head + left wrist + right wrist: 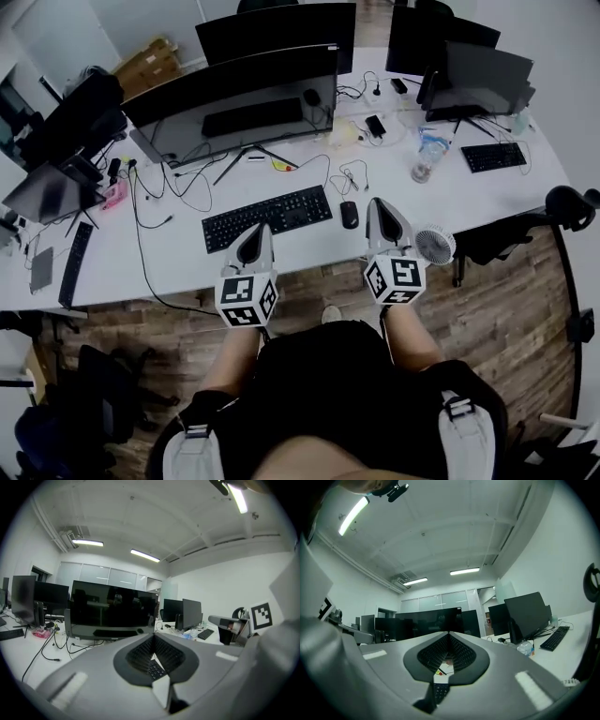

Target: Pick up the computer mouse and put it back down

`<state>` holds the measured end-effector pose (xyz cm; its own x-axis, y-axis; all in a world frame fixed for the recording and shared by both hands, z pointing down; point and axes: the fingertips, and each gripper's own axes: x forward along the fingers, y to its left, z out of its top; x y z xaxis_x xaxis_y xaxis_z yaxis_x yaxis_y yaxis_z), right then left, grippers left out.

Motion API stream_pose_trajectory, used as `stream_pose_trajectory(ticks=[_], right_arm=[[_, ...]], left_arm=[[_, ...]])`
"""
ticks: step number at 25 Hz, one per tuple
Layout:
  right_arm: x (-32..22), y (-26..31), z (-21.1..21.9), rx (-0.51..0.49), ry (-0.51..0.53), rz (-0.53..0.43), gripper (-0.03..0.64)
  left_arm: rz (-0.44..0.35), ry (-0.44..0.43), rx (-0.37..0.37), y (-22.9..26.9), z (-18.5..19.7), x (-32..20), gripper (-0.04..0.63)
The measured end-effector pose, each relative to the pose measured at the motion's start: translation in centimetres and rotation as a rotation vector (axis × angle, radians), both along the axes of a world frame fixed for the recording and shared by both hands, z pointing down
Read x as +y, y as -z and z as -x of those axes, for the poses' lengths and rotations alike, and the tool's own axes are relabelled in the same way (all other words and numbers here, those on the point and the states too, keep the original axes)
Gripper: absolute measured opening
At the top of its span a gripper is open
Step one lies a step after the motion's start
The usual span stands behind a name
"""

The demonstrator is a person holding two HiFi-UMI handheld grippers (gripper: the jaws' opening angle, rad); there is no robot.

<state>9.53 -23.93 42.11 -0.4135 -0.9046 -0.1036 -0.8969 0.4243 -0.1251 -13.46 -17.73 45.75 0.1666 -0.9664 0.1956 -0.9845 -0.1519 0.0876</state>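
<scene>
A long white desk [487, 197] stands on a wood-plank floor [506, 319] and is lined with dark monitors [234, 94]. Cardboard boxes [148, 61] sit beyond it. The walls [225, 583] and ceiling [164, 517] are white, lit by strip lights [145, 555]. The far end looks like a glazed partition [108, 577], though it is washed out.

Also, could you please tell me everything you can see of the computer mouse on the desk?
The computer mouse is small, oval and black, seemingly plastic. It lies flat on the white desk, just right of the black keyboard, with its length running away from the desk's near edge. Whether a cable runs from it I cannot tell. Nothing touches it: the right gripper hangs close on its right, jaws together, apart from it.
</scene>
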Motion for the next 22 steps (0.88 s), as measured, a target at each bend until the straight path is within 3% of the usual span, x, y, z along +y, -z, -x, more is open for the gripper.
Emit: stream_pose_trajectory(ticks=[9, 13, 22], right_arm=[[-8.6, -4.3, -0.2, 0.031, -0.050, 0.135, -0.001], [-11.1, -8.8, 1.1, 0.100, -0.040, 0.272, 0.124], [-12.5, -19.6, 3.3, 0.259, -0.046, 0.519, 0.198]], left_arm=[[0.050, 0.009, -0.003, -1.0, 0.7, -7.1, 0.054], [0.063, 0.001, -0.008, -1.3, 1.8, -9.1, 0.054], [0.105, 0.005, -0.009, -3.0, 4.6, -10.7, 0.054]])
